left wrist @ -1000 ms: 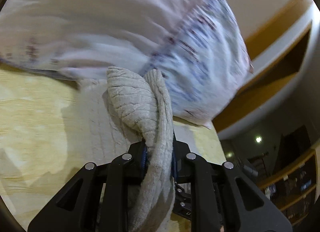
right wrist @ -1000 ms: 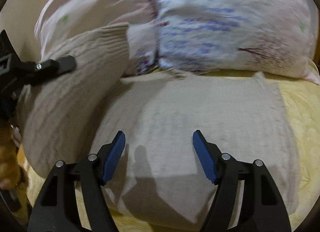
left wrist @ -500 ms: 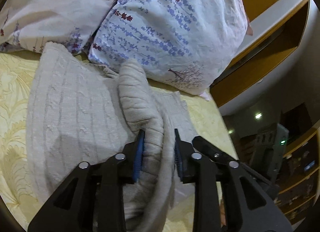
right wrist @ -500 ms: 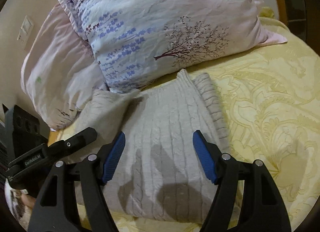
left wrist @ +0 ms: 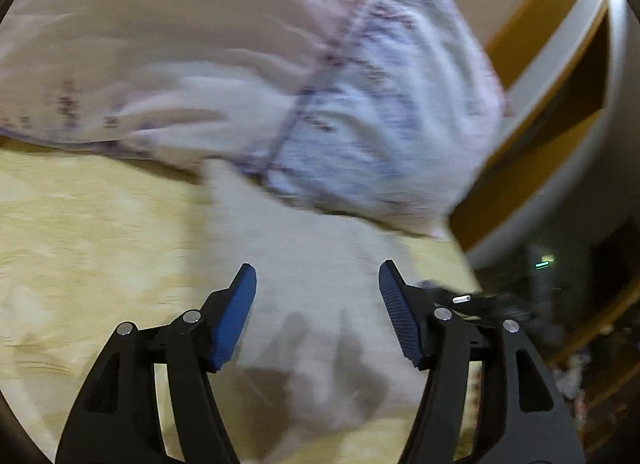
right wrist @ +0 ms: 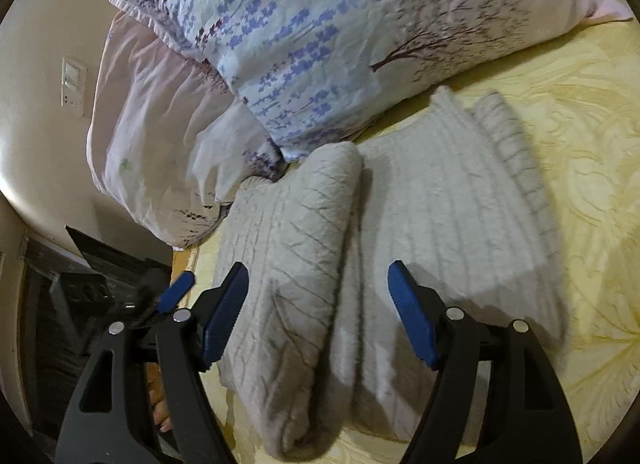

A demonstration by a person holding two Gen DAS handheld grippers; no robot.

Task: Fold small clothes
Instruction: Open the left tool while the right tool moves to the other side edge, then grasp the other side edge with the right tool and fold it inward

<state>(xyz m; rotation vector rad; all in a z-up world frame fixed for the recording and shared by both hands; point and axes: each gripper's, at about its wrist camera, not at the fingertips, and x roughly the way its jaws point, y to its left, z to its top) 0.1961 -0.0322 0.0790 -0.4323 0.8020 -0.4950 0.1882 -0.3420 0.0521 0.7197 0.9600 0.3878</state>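
On the yellow patterned bedspread (right wrist: 568, 167), just below 2 pillows, lies the task item: 1 beige knitted sweater (right wrist: 440, 215).

Position. The sweater rests flat on the bedspread, its upper edge touching or slightly under the floral pillow (right wrist: 340, 31). A pink pillow (right wrist: 152, 123) sits beside that one, toward the bed's edge. In the left wrist view the sweater (left wrist: 320, 304) is heavily blurred; only its pale outline can be made out.

Fold status. The right wrist view shows 1 side panel or sleeve (right wrist: 292, 264) turned over onto the body, forming a thick rolled band along the garment's left side. The opposite side shows a narrow ribbed strip (right wrist: 516, 159) along its edge; whether this is a folded-in sleeve or the hem cannot be determined. Judgement: the lengthwise folds appear started, with at least 1 complete. The crosswise fold, bringing the bottom up toward the neck, does not appear done, as the garment is long and unhalved. The rolled band looks bulky and would likely need flattening first.

Grippers. The left gripper (left wrist: 316, 304) has its jaws spread wide with nothing between them, hovering over the sweater. The right gripper (right wrist: 318, 304) likewise stands apart and empty, its blue pads (right wrist: 408, 312) straddling the seam between folded band and body. Contact with the fabric cannot be confirmed in either view.

Risk. Loose knit may slip or unroll when next lifted.
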